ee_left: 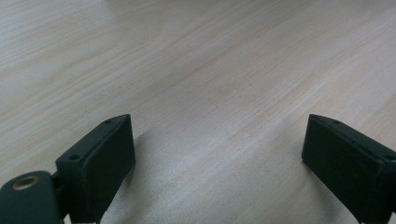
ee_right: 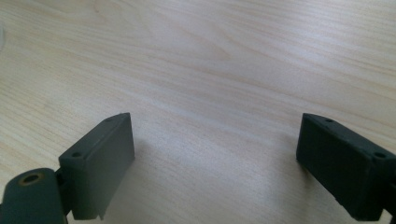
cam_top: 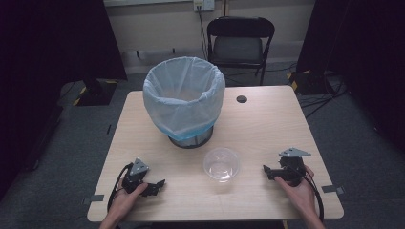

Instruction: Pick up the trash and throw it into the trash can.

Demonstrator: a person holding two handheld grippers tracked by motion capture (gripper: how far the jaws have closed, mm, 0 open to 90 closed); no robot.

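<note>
A clear plastic bowl point(cam_top: 221, 164) sits upright on the wooden table point(cam_top: 267, 124), near its front edge, just in front of the bag-lined bin point(cam_top: 184, 98). The left gripper point(cam_top: 157, 185) and right gripper point(cam_top: 267, 171) rest either side, well apart from it, jaws wide and empty.
</note>
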